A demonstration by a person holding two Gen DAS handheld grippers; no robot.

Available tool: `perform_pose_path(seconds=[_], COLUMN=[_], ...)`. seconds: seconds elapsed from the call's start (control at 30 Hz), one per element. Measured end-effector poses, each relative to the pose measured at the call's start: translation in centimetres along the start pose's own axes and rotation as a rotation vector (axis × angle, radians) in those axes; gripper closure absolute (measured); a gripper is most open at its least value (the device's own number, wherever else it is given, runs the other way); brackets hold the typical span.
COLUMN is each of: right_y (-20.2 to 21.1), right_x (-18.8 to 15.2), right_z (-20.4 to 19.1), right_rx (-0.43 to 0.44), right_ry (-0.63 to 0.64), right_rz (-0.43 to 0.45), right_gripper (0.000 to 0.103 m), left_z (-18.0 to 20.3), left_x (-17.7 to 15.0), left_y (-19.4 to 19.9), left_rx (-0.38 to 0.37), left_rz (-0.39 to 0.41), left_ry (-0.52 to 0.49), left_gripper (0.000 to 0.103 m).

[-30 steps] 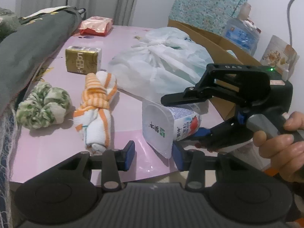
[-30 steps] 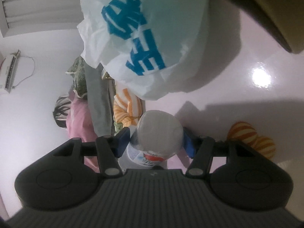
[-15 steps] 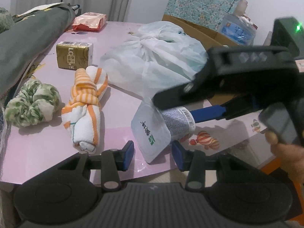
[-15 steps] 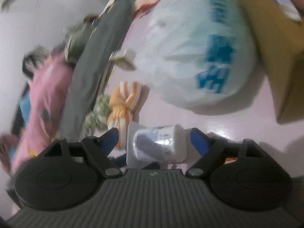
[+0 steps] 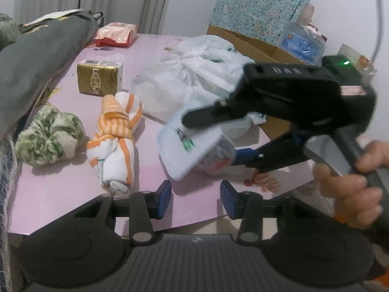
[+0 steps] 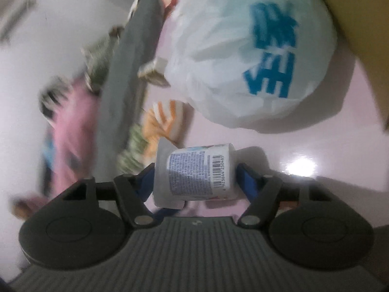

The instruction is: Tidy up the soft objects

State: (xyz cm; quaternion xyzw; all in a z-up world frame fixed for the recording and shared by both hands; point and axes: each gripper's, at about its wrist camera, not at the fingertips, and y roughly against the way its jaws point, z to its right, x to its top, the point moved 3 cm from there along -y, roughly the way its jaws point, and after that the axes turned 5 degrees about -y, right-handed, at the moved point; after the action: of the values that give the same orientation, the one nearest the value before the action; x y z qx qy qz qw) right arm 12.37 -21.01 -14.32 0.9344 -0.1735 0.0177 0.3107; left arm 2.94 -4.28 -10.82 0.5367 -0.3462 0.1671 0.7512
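Left wrist view: left gripper (image 5: 195, 198) sat low over the near edge of the pink bench (image 5: 60, 189), its blue fingers (image 5: 163, 198) apart with nothing between them. Right gripper (image 5: 220, 143) came in from the right, held by a hand (image 5: 352, 180), green light lit on its body. A white cup (image 5: 192, 153) lay on its side between its fingers, lid end toward the camera, blurred, just above the bench. Left of the cup lay an orange-striped towel (image 5: 116, 143), rolled and knotted, and further left a green scrunchie (image 5: 48, 138), both resting on the bench. A gold box (image 5: 99, 79) stood behind the towel, a pink pack (image 5: 116, 34) near the far edge. A tied white bag (image 5: 192, 82) sat mid-bench, behind the cup. A cardboard box (image 5: 245, 43) stood on the right, a dark cloth bundle (image 5: 36, 58) along the left edge.

Right wrist view: right gripper (image 6: 194, 177) pinched the cup (image 6: 194, 172) end to end, barcode side up, lid against the left finger and base against the right one. Its fingers had just been closing onto the cup. Bag (image 6: 250, 56) with blue print sat beyond the cup, towel (image 6: 165, 121) to its left. Left side of that view was smeared, details unreadable.
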Motion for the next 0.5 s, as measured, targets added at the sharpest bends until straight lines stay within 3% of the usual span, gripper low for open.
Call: perform_pose_path(seconds=[0.2,0.5], right_y=[-2.8,-0.5], right_x=[0.5,-0.4], right_z=[1.1,1.8], right_rx=[0.156,0.084], right_ry=[-0.102,-0.048], right_rz=[0.013,0.093], right_gripper=[0.033,0.031], left_z=[-0.5,-0.3], left_x=[0.5,1.2], left_y=[-0.3,-1.4], left_rx=[0.029,0.027], left_rz=[-0.007,-0.010], left_ry=[0.005,-0.004], left_gripper=[0.058,0.058])
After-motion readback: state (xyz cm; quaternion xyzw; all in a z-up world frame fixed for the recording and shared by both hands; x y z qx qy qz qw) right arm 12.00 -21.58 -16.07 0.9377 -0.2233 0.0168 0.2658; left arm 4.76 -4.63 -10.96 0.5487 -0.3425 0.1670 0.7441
